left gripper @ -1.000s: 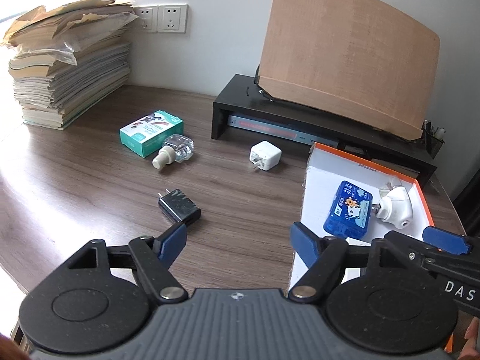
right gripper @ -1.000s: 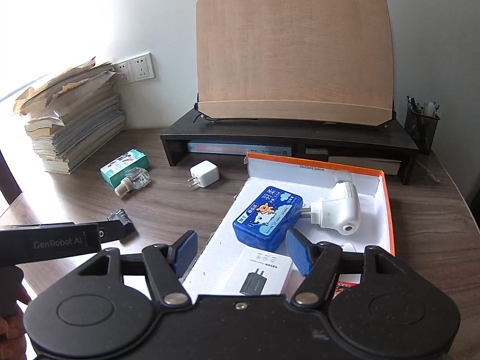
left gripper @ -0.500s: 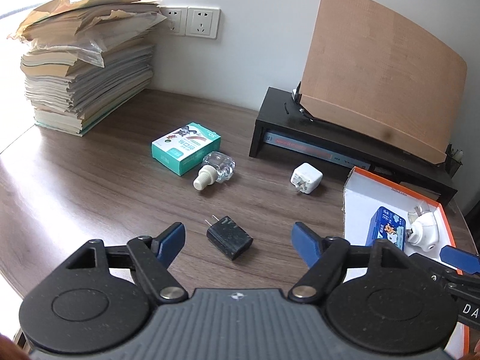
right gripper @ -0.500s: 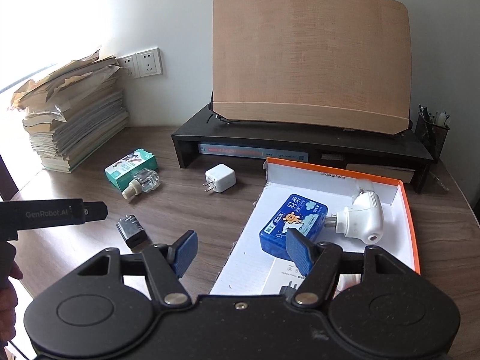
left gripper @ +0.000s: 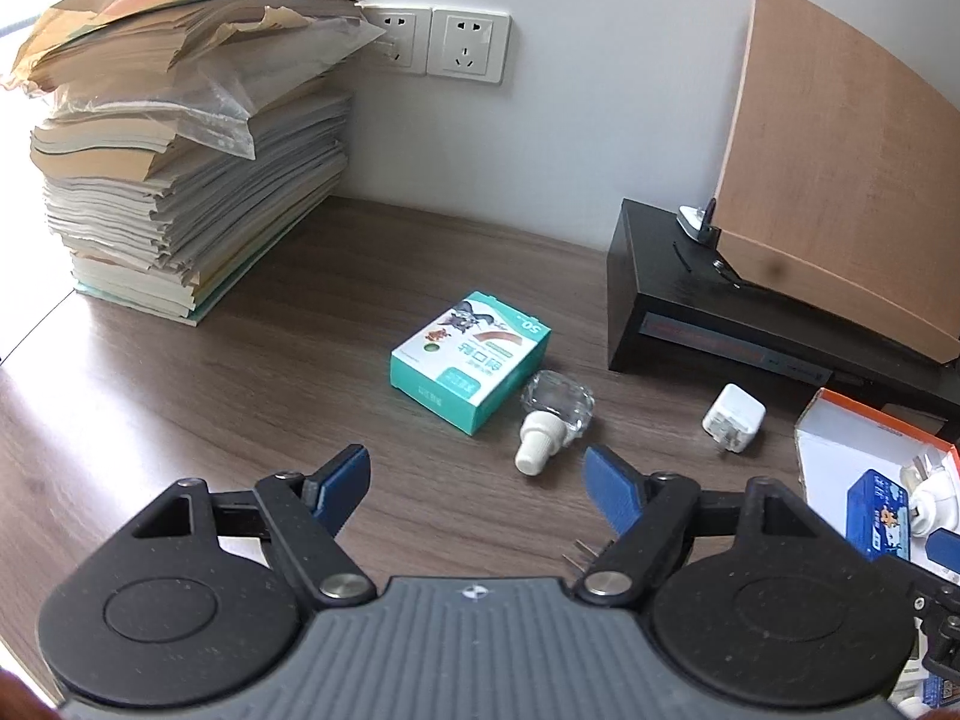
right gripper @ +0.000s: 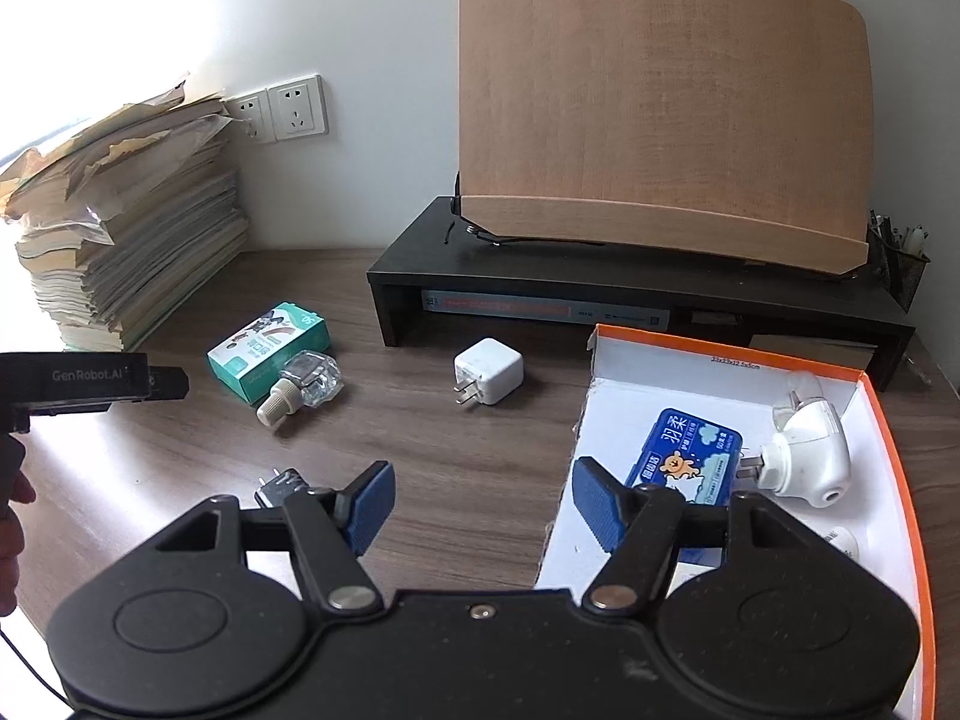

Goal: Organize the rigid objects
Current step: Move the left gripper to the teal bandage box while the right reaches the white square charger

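Dark wood desk (left gripper: 180, 408), with loose rigid items still out and an orange-rimmed white box (right gripper: 888, 420) taken as their destination.

Item 1: left gripper (left gripper: 477, 483), jaws spread wide, holding nothing. We judge it to be lining up on the small things directly ahead of it.

Item 2: clear glass bottle (left gripper: 555, 414) with a cream cap, lying on its side just ahead of the left gripper and slightly toward its right finger; it touches or nearly touches the teal carton (left gripper: 471, 360), which lies ahead and a little farther off.

Item 3: white plug adapter (left gripper: 733, 425), ahead and off to the left gripper's right, apart from the bottle.

Item 4: black charger (right gripper: 282, 489), partly hidden under the right gripper's left finger; in the left view only its prongs show, beneath the left gripper's right finger.

Item 5: right gripper (right gripper: 480, 501), also wide and empty, with the box ahead to its right. The box already holds a blue case (right gripper: 690, 456) and a white plug-in device (right gripper: 807, 450).

Handling note: if the bottle goes first, we would centre the left jaws across its flat glass body, not the round cap. We would come down clear of the carton, since a nudge could roll the bottle, then close gently and lift straight up.
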A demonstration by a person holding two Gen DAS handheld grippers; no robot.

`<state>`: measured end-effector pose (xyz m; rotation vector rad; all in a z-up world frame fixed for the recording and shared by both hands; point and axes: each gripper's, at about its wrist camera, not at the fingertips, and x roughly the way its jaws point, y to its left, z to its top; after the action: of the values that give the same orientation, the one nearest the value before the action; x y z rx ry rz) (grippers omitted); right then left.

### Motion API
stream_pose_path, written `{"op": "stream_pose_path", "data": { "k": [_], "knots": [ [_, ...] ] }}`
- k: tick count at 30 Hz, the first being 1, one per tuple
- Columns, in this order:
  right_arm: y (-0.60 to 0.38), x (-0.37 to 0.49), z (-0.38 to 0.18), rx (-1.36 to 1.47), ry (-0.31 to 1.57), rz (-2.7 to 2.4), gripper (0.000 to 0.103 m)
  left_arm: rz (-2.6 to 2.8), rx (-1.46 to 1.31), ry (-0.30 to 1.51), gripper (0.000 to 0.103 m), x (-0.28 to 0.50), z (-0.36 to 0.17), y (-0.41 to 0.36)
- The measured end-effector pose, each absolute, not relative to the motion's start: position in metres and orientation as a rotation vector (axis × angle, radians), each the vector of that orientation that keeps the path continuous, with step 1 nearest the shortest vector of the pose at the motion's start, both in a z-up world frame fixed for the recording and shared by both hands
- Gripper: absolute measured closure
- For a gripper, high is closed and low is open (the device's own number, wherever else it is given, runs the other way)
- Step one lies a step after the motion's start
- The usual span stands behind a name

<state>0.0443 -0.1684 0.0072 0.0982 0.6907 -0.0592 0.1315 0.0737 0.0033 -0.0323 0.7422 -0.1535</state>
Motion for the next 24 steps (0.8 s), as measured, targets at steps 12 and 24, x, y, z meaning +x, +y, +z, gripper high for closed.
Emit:
{"op": "stream_pose_path", "data": {
  "k": [12, 24],
  "knots": [
    [-0.143, 0.09, -0.011, 0.114, 0.727, -0.147, 0.025, -0.227, 0.04, 0.789, 0.022, 0.207, -0.022, 0.093],
    [-0.137, 0.109, -0.025, 0.137, 0.746, -0.248, 0.025, -0.36, 0.102, 0.811, 0.016, 0.266, -0.052, 0.085]
  ]
}}
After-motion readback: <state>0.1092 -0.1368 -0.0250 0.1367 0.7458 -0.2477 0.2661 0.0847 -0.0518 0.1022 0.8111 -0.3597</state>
